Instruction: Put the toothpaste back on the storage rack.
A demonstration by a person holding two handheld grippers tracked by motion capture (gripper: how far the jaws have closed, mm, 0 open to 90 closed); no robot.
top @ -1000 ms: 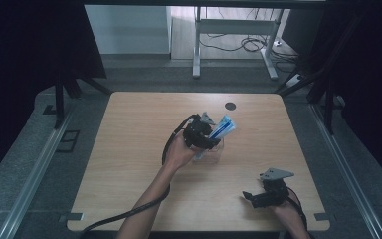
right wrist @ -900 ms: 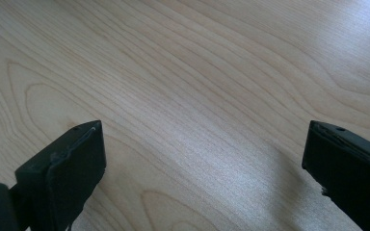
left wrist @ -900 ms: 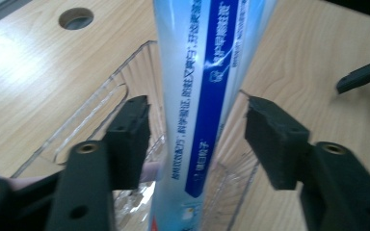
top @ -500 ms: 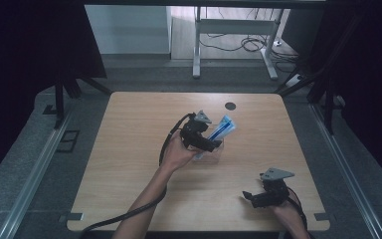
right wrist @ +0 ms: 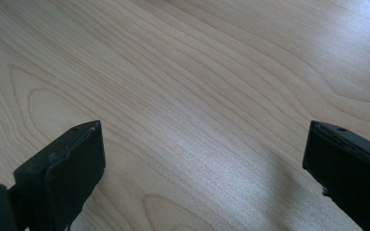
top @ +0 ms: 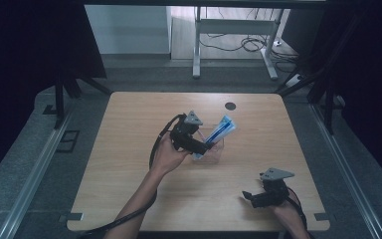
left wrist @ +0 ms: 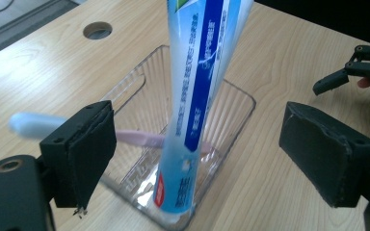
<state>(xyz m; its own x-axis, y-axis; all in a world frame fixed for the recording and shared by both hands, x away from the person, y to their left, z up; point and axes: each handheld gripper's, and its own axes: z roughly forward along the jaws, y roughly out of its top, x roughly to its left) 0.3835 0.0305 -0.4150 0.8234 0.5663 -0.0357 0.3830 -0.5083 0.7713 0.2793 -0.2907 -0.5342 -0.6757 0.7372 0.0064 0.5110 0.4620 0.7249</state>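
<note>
Left hand-held gripper (left wrist: 192,159) jaws wide either side of tube (left wrist: 200,96) leaning in clear tray (left wrist: 139,89) with toothbrush (left wrist: 33,124). Right hand-held gripper (right wrist: 202,178) wide over bare counter (right wrist: 197,72).

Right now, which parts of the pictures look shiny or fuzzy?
Left gripper view: the toothbrush head looks fuzzy, and the clear tray glints along its ribs. Right gripper view: a pale sheen lies on the table. High view: the surroundings are very dark.
</note>
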